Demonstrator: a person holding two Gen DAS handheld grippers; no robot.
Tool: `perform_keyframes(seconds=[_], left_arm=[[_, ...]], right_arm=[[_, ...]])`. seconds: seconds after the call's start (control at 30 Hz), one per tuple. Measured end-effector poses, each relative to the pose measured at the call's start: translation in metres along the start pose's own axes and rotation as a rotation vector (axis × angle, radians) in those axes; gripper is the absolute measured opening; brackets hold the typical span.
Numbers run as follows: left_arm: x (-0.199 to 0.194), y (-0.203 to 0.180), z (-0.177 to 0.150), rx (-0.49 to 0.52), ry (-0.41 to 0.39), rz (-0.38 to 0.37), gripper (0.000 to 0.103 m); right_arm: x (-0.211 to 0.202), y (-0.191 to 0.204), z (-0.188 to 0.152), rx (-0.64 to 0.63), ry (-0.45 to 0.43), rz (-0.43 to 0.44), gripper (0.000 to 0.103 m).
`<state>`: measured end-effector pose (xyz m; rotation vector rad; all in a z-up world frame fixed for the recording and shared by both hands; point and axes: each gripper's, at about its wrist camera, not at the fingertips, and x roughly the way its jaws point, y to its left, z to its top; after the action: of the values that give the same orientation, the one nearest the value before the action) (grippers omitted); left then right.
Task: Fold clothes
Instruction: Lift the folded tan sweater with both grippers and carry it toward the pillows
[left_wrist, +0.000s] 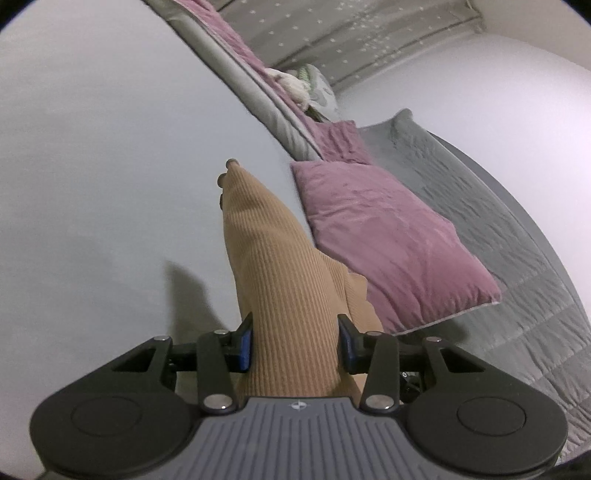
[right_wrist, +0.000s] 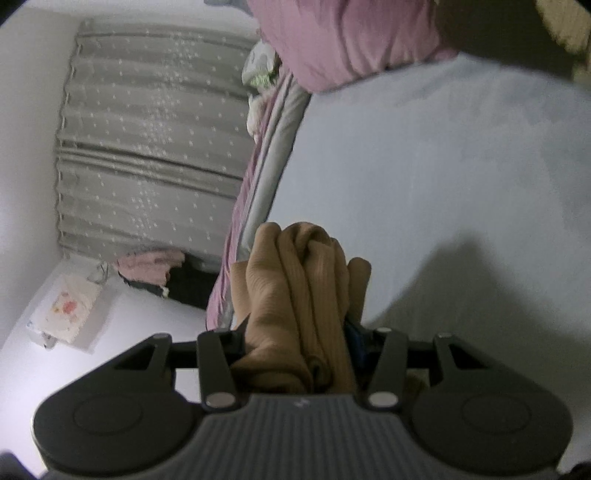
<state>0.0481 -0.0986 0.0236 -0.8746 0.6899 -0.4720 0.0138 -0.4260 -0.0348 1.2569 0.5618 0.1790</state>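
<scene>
- The tan ribbed knit garment (left_wrist: 284, 295) is in the air above the pale bed sheet (left_wrist: 92, 166); it does not lie flat anywhere yet.
- The left gripper (left_wrist: 295, 341) has its blue pads (left_wrist: 243, 349) set fairly wide apart, with a thick band of the knit between them. The pads touch the cloth on both sides, so I judge it is holding.
- From the left gripper the garment runs straight forward and far, narrowing to a point. At that far tip some small dark shapes show; what they are I cannot tell.
- The right gripper (right_wrist: 295, 341) is closed on a bunched wad of the same cloth (right_wrist: 299, 295), with several folds pressed together.
- Long axis: along the left gripper's fingers. In my judgement the next fold depends on this line being laid down onto the sheet.
- The mauve velvet cushion (left_wrist: 388, 236) lies just to the right of the cloth, on the grey quilted cover (left_wrist: 517, 266).
</scene>
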Motion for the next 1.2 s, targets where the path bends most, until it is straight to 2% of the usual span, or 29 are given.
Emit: perform_keyframes(seconds=[0.27, 0.7, 0.9, 1.2], left_arm=[[0.016, -0.043, -0.017, 0.041, 0.026, -0.064, 0.041], [0.073, -0.111, -0.057, 0.067, 0.102, -0.235, 0.04], [0.103, -0.134, -0.07, 0.026, 0.151, -0.305, 0.04], [0.143, -0.16, -0.104, -0.036, 0.175, -0.357, 0.04]], right_arm=[[-0.049, -0.002, 0.035, -0.005, -0.122, 0.031, 0.045], [-0.136, -0.02, 0.089, 0.023, -0.37, 0.051, 0.045], [-0.166, -0.019, 0.114, -0.028, -0.423, 0.012, 0.044], [-0.198, -0.033, 0.146, -0.066, -0.465, -0.027, 0.044]])
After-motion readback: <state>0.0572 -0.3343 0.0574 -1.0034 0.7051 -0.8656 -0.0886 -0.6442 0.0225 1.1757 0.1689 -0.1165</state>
